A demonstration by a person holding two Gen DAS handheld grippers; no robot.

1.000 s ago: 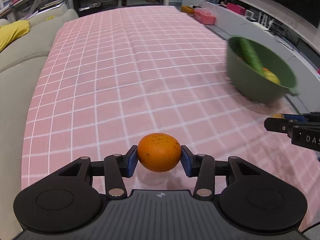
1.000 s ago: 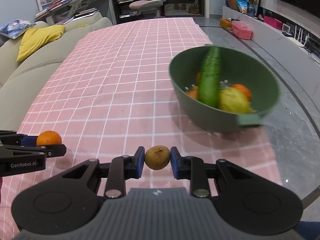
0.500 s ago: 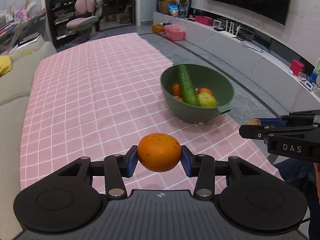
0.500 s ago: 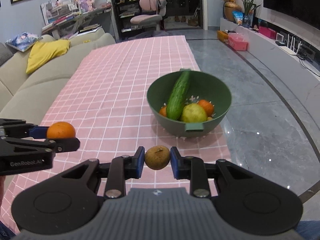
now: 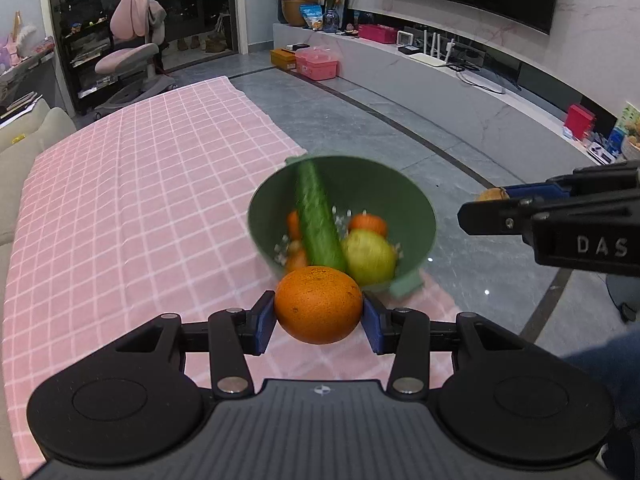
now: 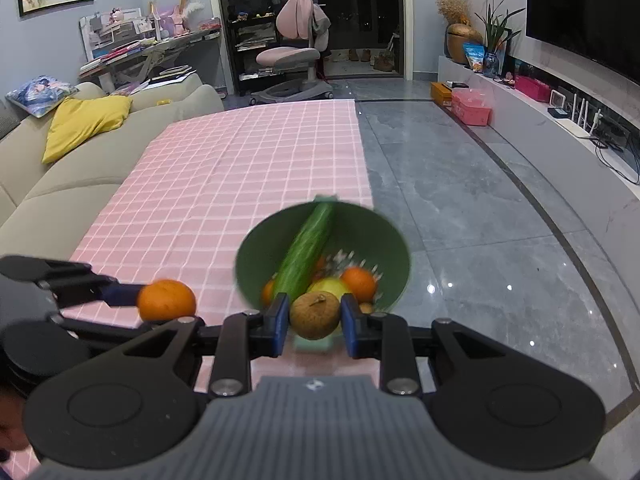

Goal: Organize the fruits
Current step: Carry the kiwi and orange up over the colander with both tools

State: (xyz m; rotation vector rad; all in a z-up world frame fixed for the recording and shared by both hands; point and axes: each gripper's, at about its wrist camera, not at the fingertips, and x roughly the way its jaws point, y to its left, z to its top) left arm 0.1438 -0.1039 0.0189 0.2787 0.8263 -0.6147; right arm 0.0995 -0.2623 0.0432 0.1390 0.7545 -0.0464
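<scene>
Fruit is on its way to the green bowl (image 5: 416,200), and both grippers carry a piece. Seen from the left wrist, the left gripper (image 5: 319,312) pinches an orange (image 5: 318,304) between its 2 blue pads, held above the pink checked cloth (image 5: 120,220) just on the near side of the bowl. Inside the bowl lie a cucumber (image 5: 318,220), a yellow-green fruit (image 5: 370,256) and at least 2 small orange fruits, all smeared by motion blur. To the right of the bowl the right gripper (image 5: 486,196) shows side-on, with only a sliver of its brown load visible. Seen from the right wrist, the right gripper (image 6: 314,316) is closed on a small brown fruit (image 6: 315,315), hanging over the near rim of the bowl (image 6: 396,248), while the orange (image 6: 166,300) sits left of the bowl. Judging by this, the step in hand is delivery: next, each fruit needs carrying over the bowl's opening, lowering clear of the leaning cucumber, then releasing. What kind the brown fruit is stays unclear, and the bowl's bottom is hidden under its contents.
</scene>
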